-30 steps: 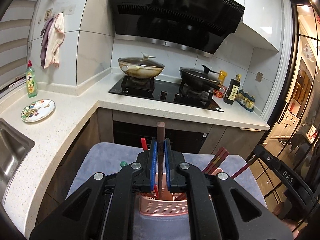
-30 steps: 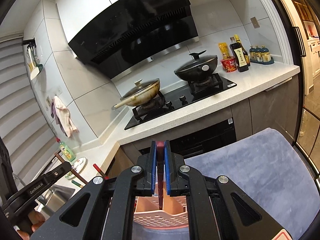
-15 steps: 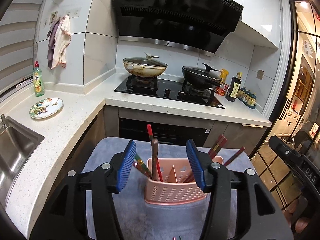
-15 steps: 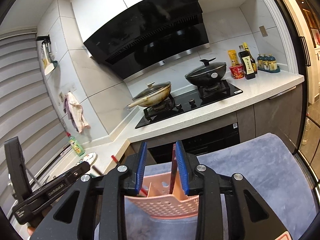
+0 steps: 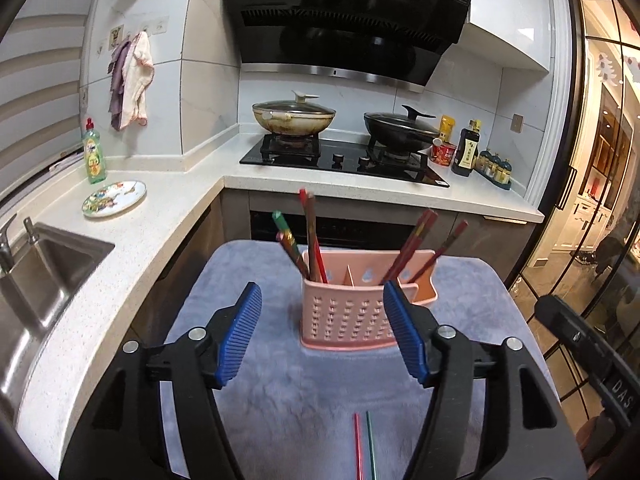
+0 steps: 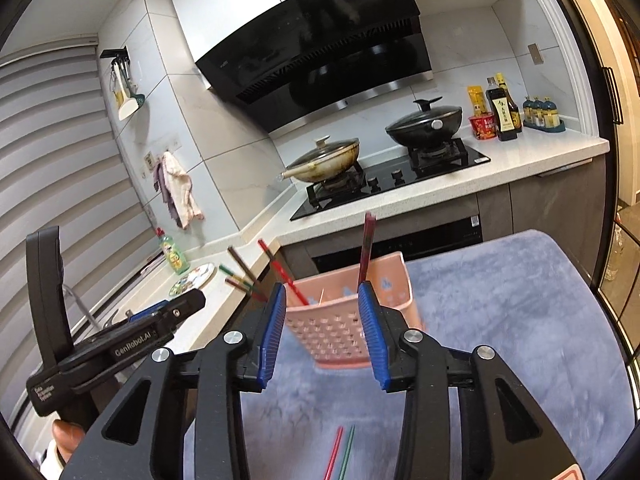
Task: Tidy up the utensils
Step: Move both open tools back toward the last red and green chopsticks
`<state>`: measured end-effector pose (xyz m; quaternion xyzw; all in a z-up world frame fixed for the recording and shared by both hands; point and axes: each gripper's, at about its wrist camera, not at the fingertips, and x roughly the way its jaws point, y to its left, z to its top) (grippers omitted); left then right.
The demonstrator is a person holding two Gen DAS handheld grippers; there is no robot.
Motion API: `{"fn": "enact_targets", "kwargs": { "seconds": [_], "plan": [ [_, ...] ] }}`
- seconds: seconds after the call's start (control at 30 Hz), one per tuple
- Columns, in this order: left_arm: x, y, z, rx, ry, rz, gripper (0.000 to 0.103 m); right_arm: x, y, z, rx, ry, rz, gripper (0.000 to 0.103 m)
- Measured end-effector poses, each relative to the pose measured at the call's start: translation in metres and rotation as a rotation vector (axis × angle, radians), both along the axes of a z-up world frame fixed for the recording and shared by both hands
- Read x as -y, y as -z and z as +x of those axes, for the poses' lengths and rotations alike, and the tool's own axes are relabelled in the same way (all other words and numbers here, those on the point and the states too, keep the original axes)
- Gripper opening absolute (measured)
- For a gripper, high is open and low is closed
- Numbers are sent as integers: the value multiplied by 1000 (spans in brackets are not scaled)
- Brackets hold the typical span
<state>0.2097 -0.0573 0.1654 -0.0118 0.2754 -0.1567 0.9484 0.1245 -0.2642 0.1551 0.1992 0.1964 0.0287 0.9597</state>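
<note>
One pink holder (image 5: 352, 312), eight chopsticks (image 5: 310, 236) inside (roughly), two loose chopsticks (image 5: 364, 446), two pans (image 5: 294, 118).

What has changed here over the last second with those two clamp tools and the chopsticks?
Both grippers, left and right, had jaws shut on a dark chopstick each; the jaws have just been opening, nothing between them now, and both pulled back from the pink holder. The released chopsticks stand in it. The two loose chopsticks on the grey mat remain.
</note>
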Motion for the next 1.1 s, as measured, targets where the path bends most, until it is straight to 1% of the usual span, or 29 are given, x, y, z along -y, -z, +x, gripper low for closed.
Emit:
{"fn": "enact_targets", "kwargs": {
  "seconds": [0.1, 0.23, 0.37, 0.57, 0.7, 0.83, 0.97, 1.1],
  "plan": [
    [-2, 12, -13, -18, -10, 24, 60, -6, 14, -17, -27, 1, -8, 37],
    [-5, 27, -28, -54, -8, 38, 61, -13, 34, -37, -67, 3, -26, 37],
    [-8, 42, -44, -60, -28, 71, 63, -20, 54, -54, -111, -4, -31, 37],
    [-17, 74, -65, -112, -38, 99, 64, -41, 85, -77, -176, -18, -96, 37],
    [-24, 98, -76, -168, -41, 101, 64, -57, 107, -92, -224, -34, -147, 37],
    [-29, 121, -88, -206, -50, 128, 64, -72, 128, -102, -265, -55, -189, 37],
    [-36, 140, -98, -246, -54, 136, 66, -90, 147, -110, -306, -86, -217, 37],
    [-43, 156, -105, -286, -63, 143, 66, -102, 161, -112, -334, -110, -223, 37]
  ]
}}
